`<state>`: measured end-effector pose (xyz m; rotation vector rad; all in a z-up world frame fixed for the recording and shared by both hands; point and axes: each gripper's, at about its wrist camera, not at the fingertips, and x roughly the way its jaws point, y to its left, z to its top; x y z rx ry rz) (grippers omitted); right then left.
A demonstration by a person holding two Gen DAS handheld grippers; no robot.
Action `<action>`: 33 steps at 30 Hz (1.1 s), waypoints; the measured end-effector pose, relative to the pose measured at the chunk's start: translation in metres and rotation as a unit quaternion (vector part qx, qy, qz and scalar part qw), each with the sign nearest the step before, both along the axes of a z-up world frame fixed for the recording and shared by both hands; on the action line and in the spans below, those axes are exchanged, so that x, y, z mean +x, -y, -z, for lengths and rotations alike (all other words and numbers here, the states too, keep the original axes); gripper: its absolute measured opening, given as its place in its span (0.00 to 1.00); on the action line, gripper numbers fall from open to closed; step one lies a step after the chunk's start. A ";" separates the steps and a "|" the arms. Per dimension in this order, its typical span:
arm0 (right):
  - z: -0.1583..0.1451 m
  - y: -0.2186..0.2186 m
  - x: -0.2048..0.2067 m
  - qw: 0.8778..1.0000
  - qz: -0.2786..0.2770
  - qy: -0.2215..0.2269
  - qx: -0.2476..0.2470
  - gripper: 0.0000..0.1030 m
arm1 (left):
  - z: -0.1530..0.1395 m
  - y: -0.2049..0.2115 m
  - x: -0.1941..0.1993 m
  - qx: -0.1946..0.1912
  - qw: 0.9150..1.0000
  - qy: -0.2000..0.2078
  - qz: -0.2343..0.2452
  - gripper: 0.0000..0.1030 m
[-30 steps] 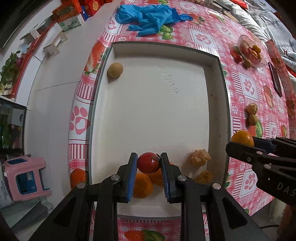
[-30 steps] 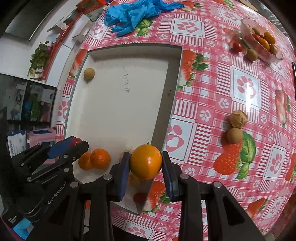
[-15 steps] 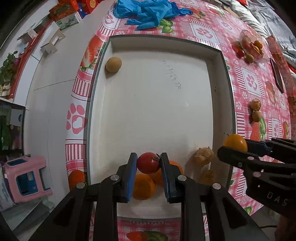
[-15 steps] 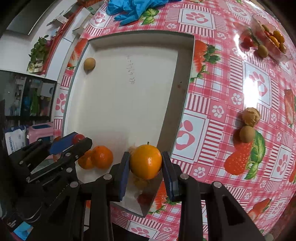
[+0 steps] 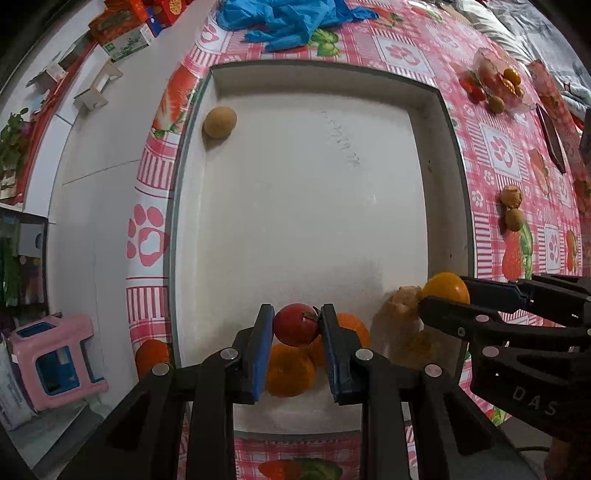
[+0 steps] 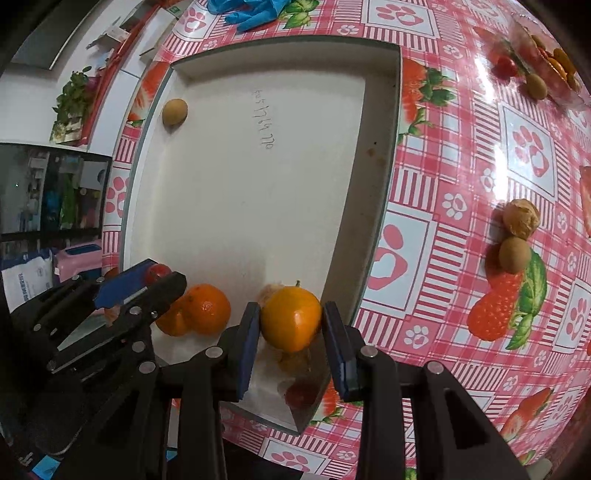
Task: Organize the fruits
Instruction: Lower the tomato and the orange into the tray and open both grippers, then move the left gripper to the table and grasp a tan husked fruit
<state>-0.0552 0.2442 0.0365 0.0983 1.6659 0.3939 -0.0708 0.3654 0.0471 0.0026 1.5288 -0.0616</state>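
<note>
— While I hold both tools over the tray, ask away.
— What's nearest?
— My left gripper [image 5: 296,312] pinches the red tomato [image 5: 293,326] over the mandarins [image 6: 207,308] at the white tray's [image 5: 295,206] near edge.
— And the right?
— My right gripper [image 6: 291,308] has the orange [image 6: 291,321] between its pads at the near right corner. Its jaws have just been opening, and a sliver of gap shows. Farther off, a brown fruit [image 5: 219,122] lies in the far left corner, with blue gloves [image 5: 291,16] beyond.
</note>
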 end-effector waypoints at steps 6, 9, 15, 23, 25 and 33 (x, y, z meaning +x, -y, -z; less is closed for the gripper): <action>-0.003 0.001 0.004 1.000 0.013 0.003 0.001 0.52 | -0.002 -0.010 0.000 0.027 0.999 0.009 -0.015 0.70; -0.009 -0.003 0.004 1.000 0.010 0.016 0.000 0.59 | -0.003 -0.018 -0.001 0.008 1.000 0.006 -0.025 0.72; -0.027 -0.003 0.005 0.998 0.011 0.054 -0.016 0.82 | -0.001 -0.022 -0.002 0.013 1.000 0.003 -0.023 0.72; -0.044 0.015 0.007 0.993 0.014 0.097 -0.058 0.84 | -0.017 0.002 -0.002 0.014 1.000 0.019 0.008 0.72; -0.047 0.025 0.007 0.993 0.021 0.101 -0.061 0.84 | -0.021 0.009 -0.002 0.012 1.000 0.022 0.013 0.72; -0.052 0.069 0.012 0.991 0.044 0.110 -0.069 0.85 | -0.037 0.043 -0.003 0.010 0.999 0.026 0.018 0.72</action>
